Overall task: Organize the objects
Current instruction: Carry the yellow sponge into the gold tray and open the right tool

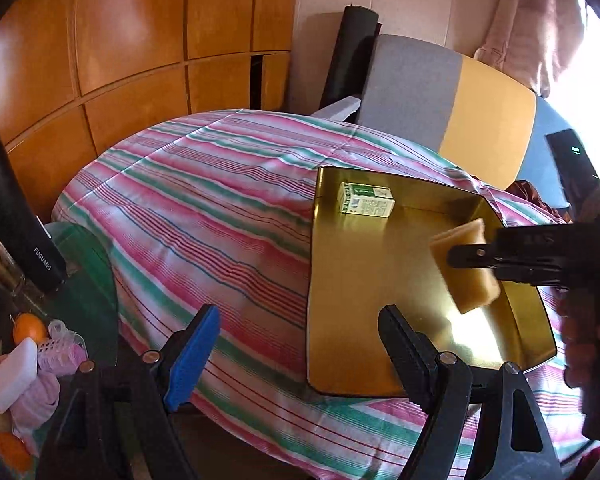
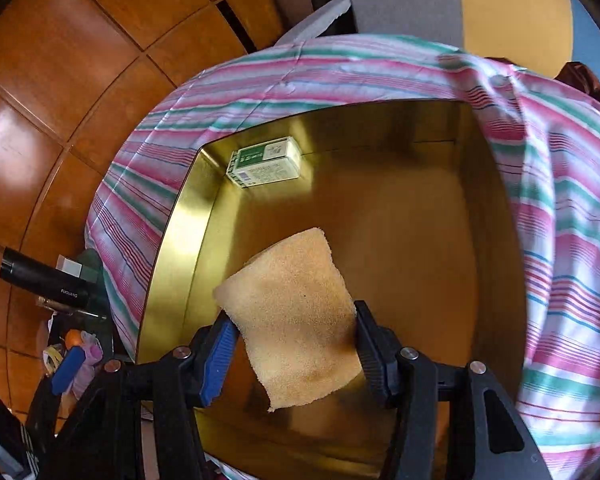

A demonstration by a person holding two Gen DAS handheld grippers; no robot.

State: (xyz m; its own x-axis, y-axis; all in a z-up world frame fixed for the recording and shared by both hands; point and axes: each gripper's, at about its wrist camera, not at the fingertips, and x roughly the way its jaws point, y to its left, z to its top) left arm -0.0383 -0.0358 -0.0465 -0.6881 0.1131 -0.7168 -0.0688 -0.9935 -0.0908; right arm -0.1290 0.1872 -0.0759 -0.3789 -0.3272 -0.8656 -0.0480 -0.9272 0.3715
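Note:
A gold metal tray [image 1: 352, 280] [image 2: 420, 216] lies on a striped cloth. A small green and white box [image 1: 366, 199] [image 2: 265, 162] rests in its far left corner. My right gripper [image 2: 296, 344] [image 1: 466, 260] is shut on a tan sponge [image 2: 296, 312] [image 1: 466, 266] and holds it above the tray's floor. My left gripper [image 1: 300, 344] hangs open over the cloth at the tray's near left edge, with nothing between its fingers.
The striped cloth [image 1: 204, 200] covers a raised surface. At the left stand a black flask [image 1: 18, 220] [image 2: 44, 278], an orange [image 1: 29, 328], a white bar [image 1: 14, 374] and pink items on a glass top. A grey and yellow chair back [image 1: 440, 104] stands behind, before wooden cabinets [image 1: 120, 40].

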